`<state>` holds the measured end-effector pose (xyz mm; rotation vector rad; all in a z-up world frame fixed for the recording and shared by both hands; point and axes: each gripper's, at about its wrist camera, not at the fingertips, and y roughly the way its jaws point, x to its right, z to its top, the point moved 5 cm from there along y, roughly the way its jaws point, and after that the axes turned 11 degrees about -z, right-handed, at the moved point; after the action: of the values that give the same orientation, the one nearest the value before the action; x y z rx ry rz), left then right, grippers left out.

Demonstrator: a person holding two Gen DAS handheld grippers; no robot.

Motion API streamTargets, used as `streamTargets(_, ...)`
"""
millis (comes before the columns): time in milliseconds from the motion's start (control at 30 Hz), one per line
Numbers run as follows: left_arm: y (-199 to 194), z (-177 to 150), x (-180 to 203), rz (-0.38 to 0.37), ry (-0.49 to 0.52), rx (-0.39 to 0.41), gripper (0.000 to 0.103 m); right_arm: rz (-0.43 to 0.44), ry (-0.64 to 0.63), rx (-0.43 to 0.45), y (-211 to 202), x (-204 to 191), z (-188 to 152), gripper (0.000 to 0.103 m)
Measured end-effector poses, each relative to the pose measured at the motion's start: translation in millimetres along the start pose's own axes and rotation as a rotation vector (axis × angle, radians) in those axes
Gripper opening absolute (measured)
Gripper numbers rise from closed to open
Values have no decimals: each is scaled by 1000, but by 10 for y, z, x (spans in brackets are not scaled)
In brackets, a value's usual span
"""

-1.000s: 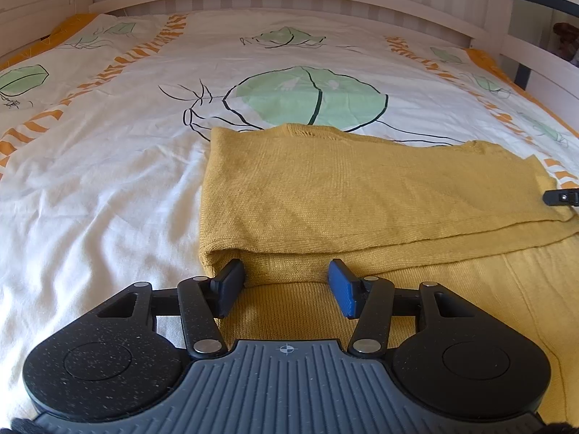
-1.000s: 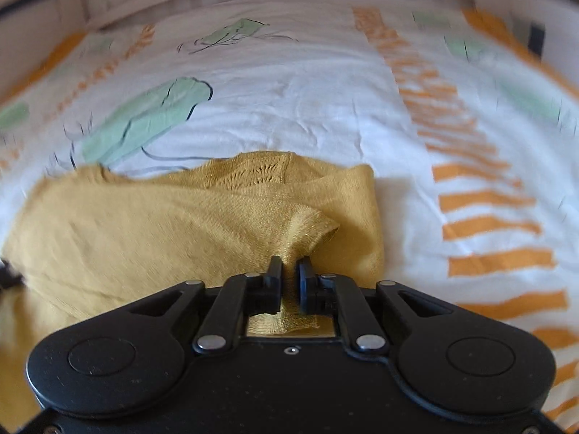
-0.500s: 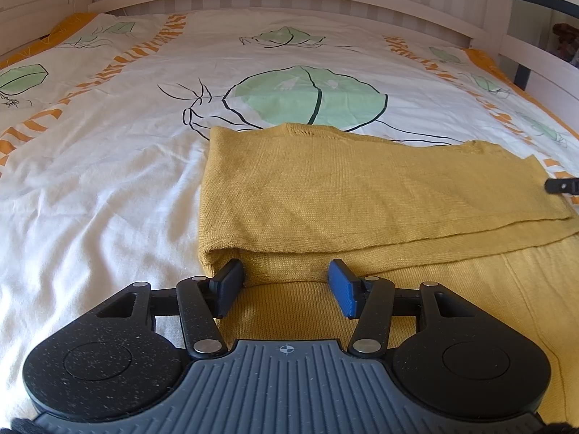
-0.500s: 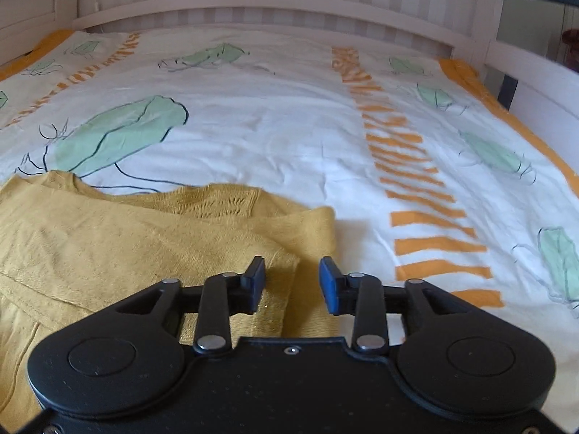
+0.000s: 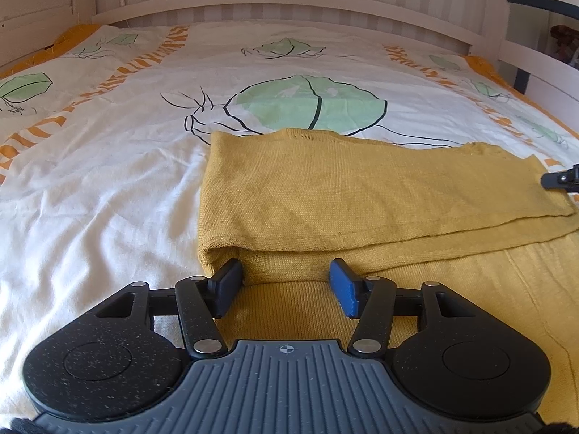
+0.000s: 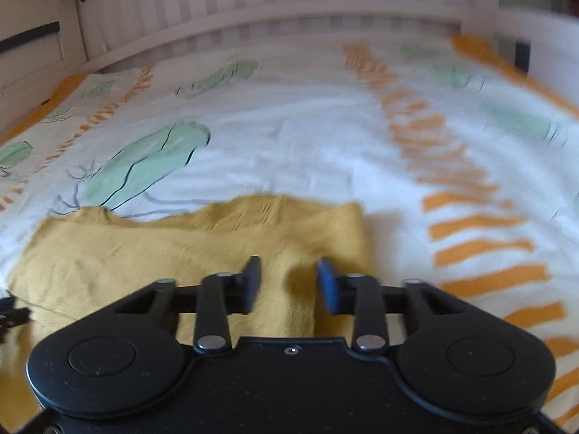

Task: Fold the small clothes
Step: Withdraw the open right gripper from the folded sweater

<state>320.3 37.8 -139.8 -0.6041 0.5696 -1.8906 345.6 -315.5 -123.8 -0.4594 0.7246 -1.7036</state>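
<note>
A mustard-yellow knit garment lies folded over on the bed, its upper layer doubled back across the lower one. My left gripper stands open low over the garment's near left end, the rolled fold edge just ahead of its fingertips. My right gripper hovers over the garment's right end. Its jaws are closing, with no cloth caught between the pads, and this view is blurred. A tip of the right gripper shows at the far right of the left wrist view.
The white bed cover with green leaves and orange stripes spreads beyond the garment on every side. A pale slatted headboard closes the far end. A side rail runs along the right.
The right gripper let go of the garment's right corner, which dropped flat, and its jaws sprang apart, then narrowed a little. Its view tilted. The left gripper has not moved.
</note>
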Motion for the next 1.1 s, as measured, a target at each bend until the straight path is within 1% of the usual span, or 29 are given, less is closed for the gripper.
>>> streamTargets(67, -2, -1, -3, 0, 0, 3, 53, -5, 79, -28, 74, 52, -10, 41)
streamTargets(100, -1, -1, -5, -1, -1, 4, 53, -13, 119, -26, 77, 83, -9, 40)
streamTargets(167, 2, -3, -9, -2, -2, 6, 53, -38, 167, -7, 40, 123, 7, 42)
streamTargets(200, 1, -4, -7, -1, -1, 7, 53, -44, 175, -4, 20, 128, 3, 46)
streamTargets(233, -1, -8, -3, -1, 0, 8, 53, -34, 180, -11, 18, 125, -5, 48)
streamTargets(333, -2, -8, 3, 2, 3, 9, 53, 32, 194, -45, 79, 115, -16, 47)
streamTargets(367, -3, -7, 3, 2, 3, 9, 53, 51, 192, -44, 91, 103, -5, 43)
streamTargets(400, -3, -6, 1, 1, 2, 9, 53, 65, 179, -26, 80, 85, 19, 26)
streamTargets(433, -3, -5, -2, 0, 0, 9, 53, 60, 145, 13, 50, 43, 60, 15)
streamTargets(500, -3, -4, -1, 0, 0, 9, 53, 32, 73, 103, -47, -29, 126, 15)
streamTargets(533, -3, -4, -3, 1, 1, 9, 53, 17, 55, 119, -62, -47, 137, 16)
streamTargets(567, -3, -4, -6, 1, 1, 9, 53, -18, 41, 106, -32, -48, 133, 17)
streamTargets(633, -4, -3, -5, 0, 0, 8, 53, -99, 16, 29, 99, -22, 80, 22)
streamTargets(667, -4, -3, -6, 0, 0, 8, 53, -133, 12, 8, 140, 10, 49, 26)
streamTargets(700, -3, -2, -7, -1, -1, 7, 53, -151, 26, 9, 142, 54, 30, 38)
streamTargets(733, -6, -1, -7, -1, -3, 5, 54, -161, 47, 14, 113, 97, 19, 46)
streamTargets(767, -10, 3, -7, -2, -3, 1, 54, -163, 67, 12, 82, 127, 12, 48)
streamTargets(800, -17, 8, -5, -1, -4, -6, 55, -158, 84, 10, 38, 157, 4, 53)
streamTargets(833, -32, 16, 0, -2, -7, -21, 56, -148, 93, 10, -15, 178, -4, 61)
streamTargets(900, -94, 14, 14, -13, -17, -50, 57, -116, 105, 14, -146, 217, -34, 70)
streamTargets(967, -190, -27, 24, -34, -31, -74, 57, -90, 112, 8, -288, 246, -86, 71)
streamTargets(1033, -303, -104, 36, -51, -32, -103, 57, -60, 122, -8, -424, 270, -161, 78)
streamTargets(1100, -435, -178, 46, -70, -36, -128, 57, -25, 135, -41, -539, 290, -257, 80)
